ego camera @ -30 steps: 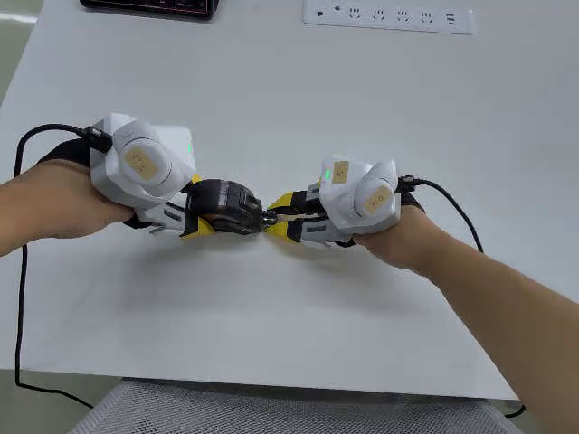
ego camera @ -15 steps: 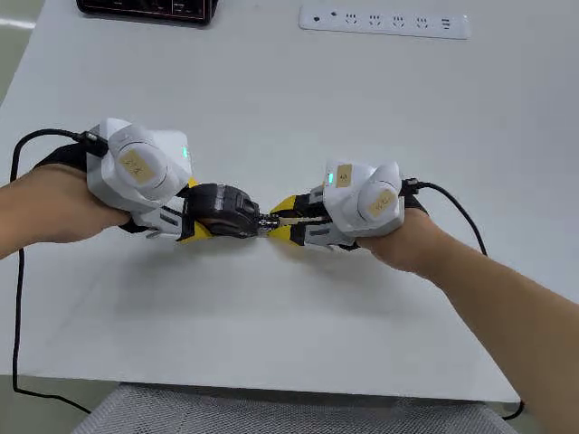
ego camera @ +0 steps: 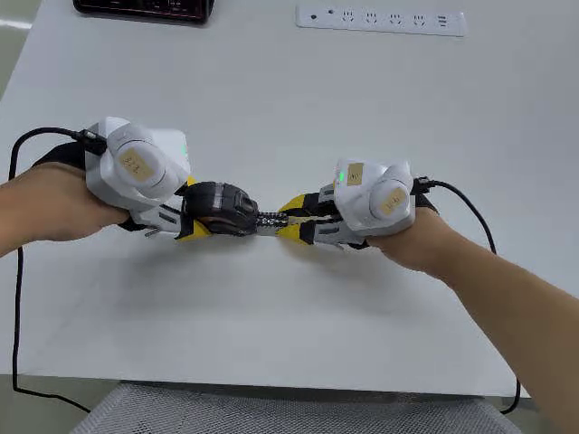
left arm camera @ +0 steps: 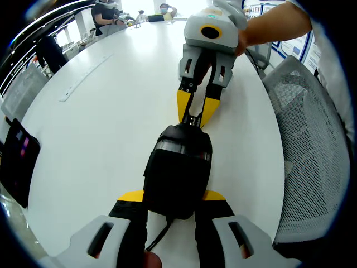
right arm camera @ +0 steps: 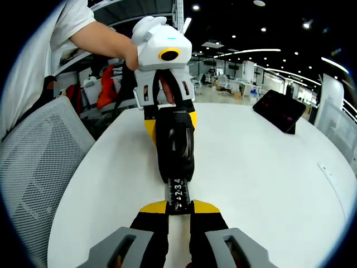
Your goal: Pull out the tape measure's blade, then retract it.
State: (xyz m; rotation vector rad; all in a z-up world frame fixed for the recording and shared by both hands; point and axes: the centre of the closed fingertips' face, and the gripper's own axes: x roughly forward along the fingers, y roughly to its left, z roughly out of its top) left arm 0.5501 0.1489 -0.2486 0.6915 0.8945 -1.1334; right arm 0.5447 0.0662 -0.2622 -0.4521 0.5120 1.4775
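A black tape measure (ego camera: 222, 207) hangs just above the white table (ego camera: 289, 99), with my left gripper (ego camera: 194, 211) shut on its case (left arm camera: 177, 170). A short stretch of blade (ego camera: 270, 220) with black numbers (right arm camera: 178, 194) sticks out of the case toward the right. My right gripper (ego camera: 288, 220) is shut on the blade's end, its yellow-tipped fingers (right arm camera: 162, 209) pinching it from both sides. In the left gripper view the right gripper (left arm camera: 196, 114) points at the case mouth. In the right gripper view the left gripper (right arm camera: 167, 120) holds the case (right arm camera: 174, 142) from behind.
A white power strip (ego camera: 380, 19) lies at the table's far edge and a black device (ego camera: 145, 7) at the far left. Cables trail from both grippers over the table. A mesh chair seat (ego camera: 271, 411) sits below the near edge.
My right gripper has moved to the right, away from the case, drawing a short length of blade out. The left gripper with the case stays roughly in place.
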